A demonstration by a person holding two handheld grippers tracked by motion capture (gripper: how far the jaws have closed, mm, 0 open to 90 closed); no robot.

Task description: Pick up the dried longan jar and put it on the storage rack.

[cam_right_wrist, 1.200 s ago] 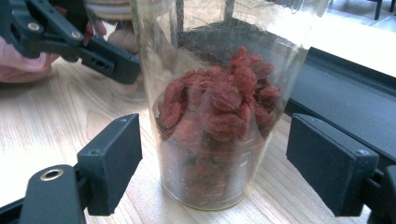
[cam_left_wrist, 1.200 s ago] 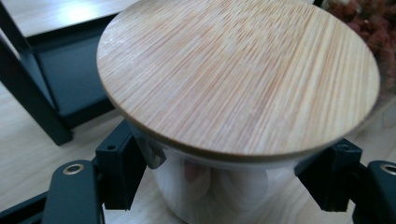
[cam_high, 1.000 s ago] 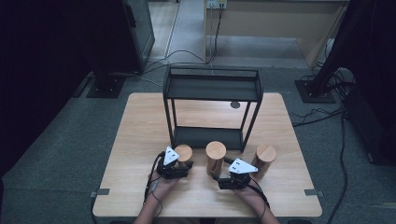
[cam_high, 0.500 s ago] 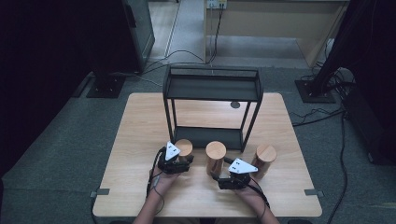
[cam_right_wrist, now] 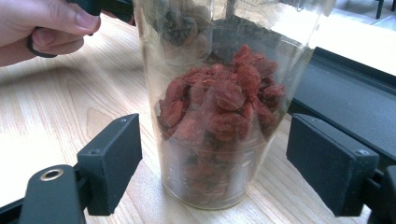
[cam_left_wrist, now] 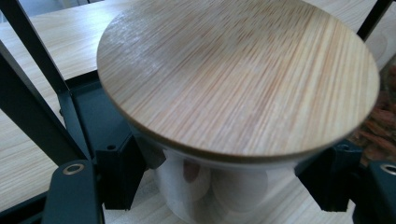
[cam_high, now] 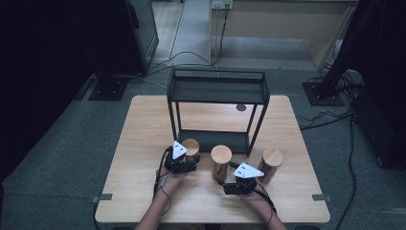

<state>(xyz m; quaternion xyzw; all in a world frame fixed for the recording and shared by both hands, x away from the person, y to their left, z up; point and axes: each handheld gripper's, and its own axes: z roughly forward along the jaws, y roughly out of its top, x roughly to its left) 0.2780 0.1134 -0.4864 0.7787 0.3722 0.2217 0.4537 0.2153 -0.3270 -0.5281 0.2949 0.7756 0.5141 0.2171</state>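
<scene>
Left tongs (cam_high: 184,162) have slid in from the left around the left jar (cam_high: 192,148) — jaws flanking its glass, grip unconfirmed — while right tongs (cam_high: 238,184) stand wide open around the middle jar (cam_high: 220,161) of red berries on the tabletop (cam_high: 139,143) — pickups look imminent.

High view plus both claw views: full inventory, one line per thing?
Table: 1, light wood, centre of the high view.
Shelf rack: 1, black metal, two tiers, far-middle of the table.
Jars: 3, clear with wooden lids, in a row before the rack: left jar, middle jar holding red dried fruit, right jar.
Floor cables: several, black, right of the table.
Left claw: black, jaws around the left jar.
Right claw: black, open, jaws either side of the middle jar, not touching.
</scene>
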